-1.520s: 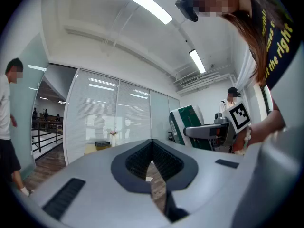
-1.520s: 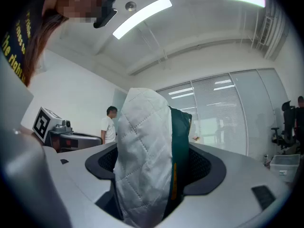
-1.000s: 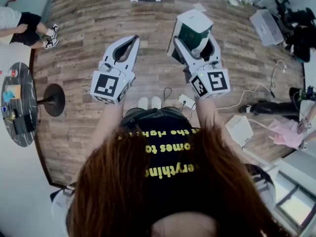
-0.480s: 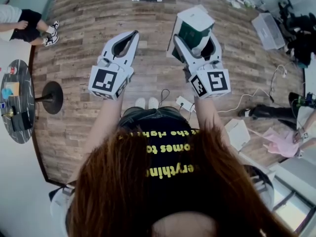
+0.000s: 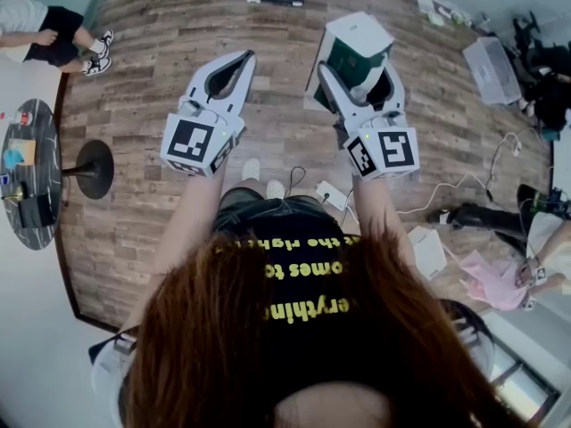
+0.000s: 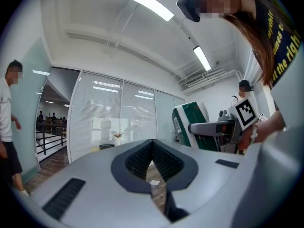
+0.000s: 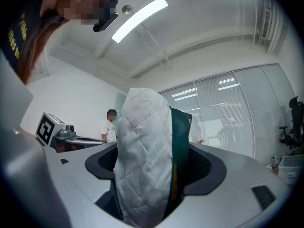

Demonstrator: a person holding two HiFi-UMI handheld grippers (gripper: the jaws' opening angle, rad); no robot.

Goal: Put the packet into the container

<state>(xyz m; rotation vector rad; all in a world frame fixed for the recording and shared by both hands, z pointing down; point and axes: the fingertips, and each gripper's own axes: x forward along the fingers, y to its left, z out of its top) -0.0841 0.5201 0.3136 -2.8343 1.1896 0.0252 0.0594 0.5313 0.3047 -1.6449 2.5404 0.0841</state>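
Packet (image 7: 142,156), quilted white on one face and dark green on the other, stands clamped between the jaws of the right gripper (image 5: 357,68). The black ribbed pads (image 7: 203,163) press on both of its flat sides, so the jaws are spread only as wide as the packet is thick. In the head view the packet juts up past the fingertips, held in the air well above the wooden floor (image 5: 152,69).

The left gripper (image 6: 153,144) is closed on nothing. Its fingertips touch, leaving only a diamond-shaped hollow between the pads behind them, and a strip of floor shows through the slit below. From the left gripper view, the right gripper and its green and white packet appear off to the right side.

Both grippers are held up side by side in front of the person, apart from each other, each with its marker cube (image 5: 192,145) turned toward the head camera.

A clear plastic bin (image 5: 489,56) sits on the floor to the right, well apart from the packet; whether it is the container I cannot tell. A round dark desk (image 5: 27,181) carrying small items stands at the left edge.
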